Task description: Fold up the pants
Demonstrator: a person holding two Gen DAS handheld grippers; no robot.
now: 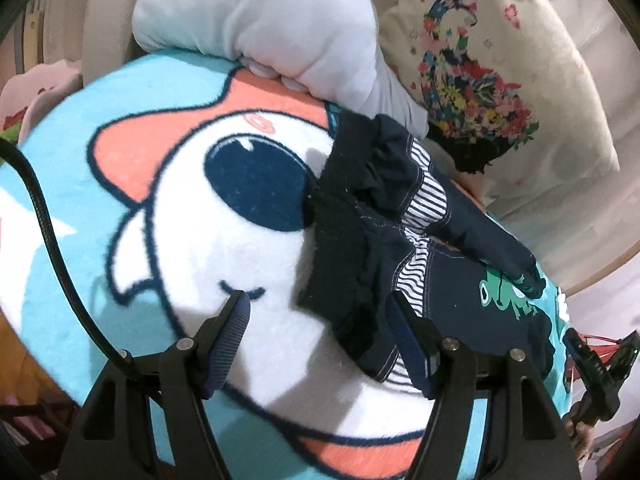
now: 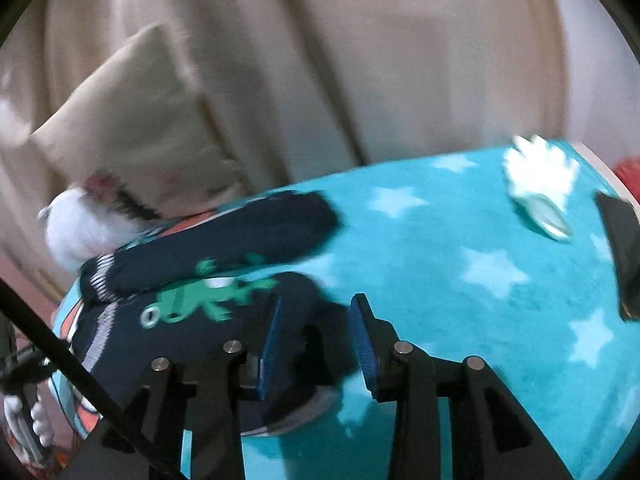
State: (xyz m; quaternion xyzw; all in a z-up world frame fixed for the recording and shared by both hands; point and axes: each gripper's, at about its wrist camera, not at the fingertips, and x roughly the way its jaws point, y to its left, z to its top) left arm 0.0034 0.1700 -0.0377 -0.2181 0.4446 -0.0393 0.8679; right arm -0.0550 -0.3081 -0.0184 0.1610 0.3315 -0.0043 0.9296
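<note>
Small navy pants [image 1: 420,236] with striped white pocket lining and a green frog print lie crumpled on a turquoise cartoon blanket [image 1: 180,208]. My left gripper [image 1: 320,308] is open, its right finger over the waistband edge, its left finger over bare blanket. In the right wrist view the pants [image 2: 208,264] lie left of centre with two legs stretching right. My right gripper [image 2: 316,312] is open, the end of the nearer leg lying between its fingers. The right gripper also shows in the left wrist view [image 1: 596,368] at the right edge.
A white plush pillow [image 1: 272,28] and a floral cream cushion [image 1: 492,80] lie behind the pants. Beige sofa backing [image 2: 360,60] rises beyond the blanket [image 2: 480,280]. A dark object [image 2: 624,256] sits at the blanket's right edge.
</note>
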